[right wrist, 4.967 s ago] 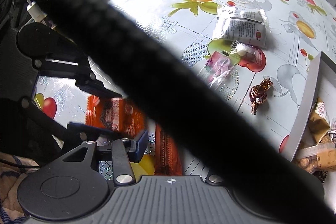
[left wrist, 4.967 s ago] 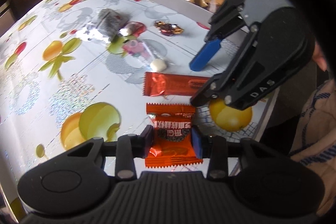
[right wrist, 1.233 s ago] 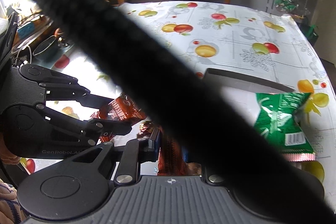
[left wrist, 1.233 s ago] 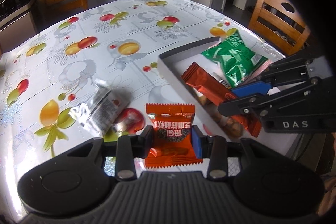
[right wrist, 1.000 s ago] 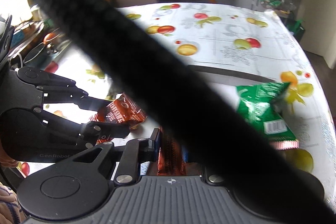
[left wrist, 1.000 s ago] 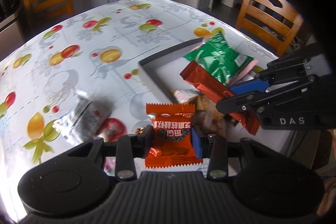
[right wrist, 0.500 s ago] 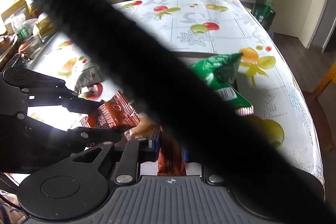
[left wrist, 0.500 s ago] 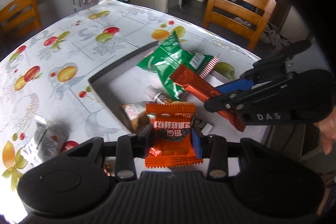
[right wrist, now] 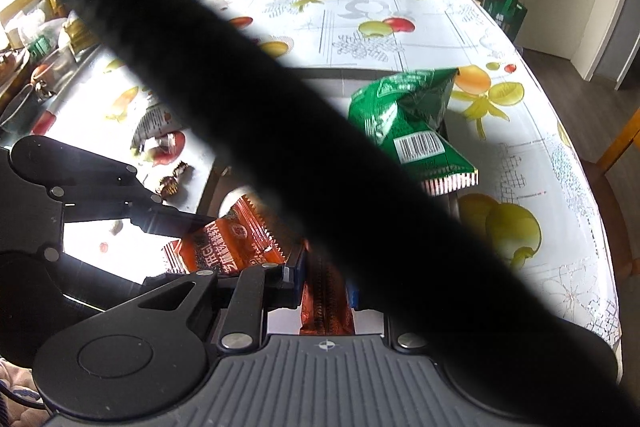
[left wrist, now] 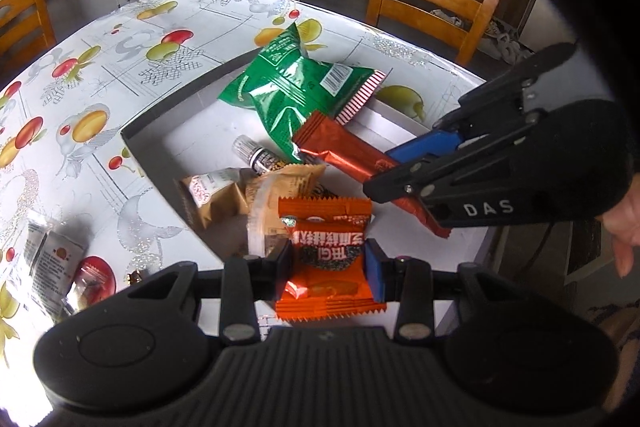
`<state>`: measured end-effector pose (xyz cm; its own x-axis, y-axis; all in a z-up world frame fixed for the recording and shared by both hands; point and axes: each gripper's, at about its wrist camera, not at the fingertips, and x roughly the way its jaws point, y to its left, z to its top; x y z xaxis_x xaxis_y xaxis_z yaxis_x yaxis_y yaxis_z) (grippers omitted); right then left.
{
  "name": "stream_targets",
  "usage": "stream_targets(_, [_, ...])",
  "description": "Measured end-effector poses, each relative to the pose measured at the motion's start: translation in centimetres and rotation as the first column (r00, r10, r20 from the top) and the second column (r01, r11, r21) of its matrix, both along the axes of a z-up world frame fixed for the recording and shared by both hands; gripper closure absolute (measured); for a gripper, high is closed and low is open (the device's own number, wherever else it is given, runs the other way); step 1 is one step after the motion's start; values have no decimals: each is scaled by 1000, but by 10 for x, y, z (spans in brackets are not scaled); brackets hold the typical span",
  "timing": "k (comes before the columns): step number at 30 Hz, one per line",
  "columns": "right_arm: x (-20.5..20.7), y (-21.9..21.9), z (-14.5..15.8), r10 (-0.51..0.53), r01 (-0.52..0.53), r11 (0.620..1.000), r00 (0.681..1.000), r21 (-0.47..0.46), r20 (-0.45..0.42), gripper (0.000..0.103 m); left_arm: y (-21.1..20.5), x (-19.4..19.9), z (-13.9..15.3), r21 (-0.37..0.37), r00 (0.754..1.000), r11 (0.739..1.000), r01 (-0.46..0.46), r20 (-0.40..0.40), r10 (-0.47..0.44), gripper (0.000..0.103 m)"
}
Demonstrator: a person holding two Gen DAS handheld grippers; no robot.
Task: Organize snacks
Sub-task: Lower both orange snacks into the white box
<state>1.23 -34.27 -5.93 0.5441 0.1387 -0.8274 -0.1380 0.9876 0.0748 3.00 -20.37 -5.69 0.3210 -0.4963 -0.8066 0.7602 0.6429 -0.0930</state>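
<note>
- We find the left claw [left wrist: 327, 269] closed to a narrow gap on the orange snack packet [left wrist: 326, 259], pads pressing its two side edges at mid-height; the packet hangs upright between them.
- We find the right claw [right wrist: 323, 281] likewise closed narrowly on the long red bar wrapper [left wrist: 362, 163], gripped near one end. In the left wrist view the bar's free end reaches toward 10 o'clock, over the box.
- We judge both items light, with crinkly, slick foil skins. The packet is soft and will buckle under a hard squeeze; the bar looks stiffer along its length, so an end grip lets it droop or swing.
- The sealed, crimped edges look like the surest hold on either.
- Below both claws lies the open grey box [left wrist: 168, 115], already containing a green bag [left wrist: 288, 95] at 12 o'clock, tan pastry packets [left wrist: 224, 195] at 9 o'clock and a small tube [left wrist: 256, 155].
- On the fruit-print surface [left wrist: 120, 67], outside the box at 8 o'clock, a silver sachet [left wrist: 52, 255] awaits sorting.
</note>
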Motion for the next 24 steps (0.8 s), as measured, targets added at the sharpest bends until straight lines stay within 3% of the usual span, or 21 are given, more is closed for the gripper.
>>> stream_targets(24, [8,-2,-17,4,-6,1000,997,-18,-74,81,-17,4,-18,43,999,998,49,-11,-48,66])
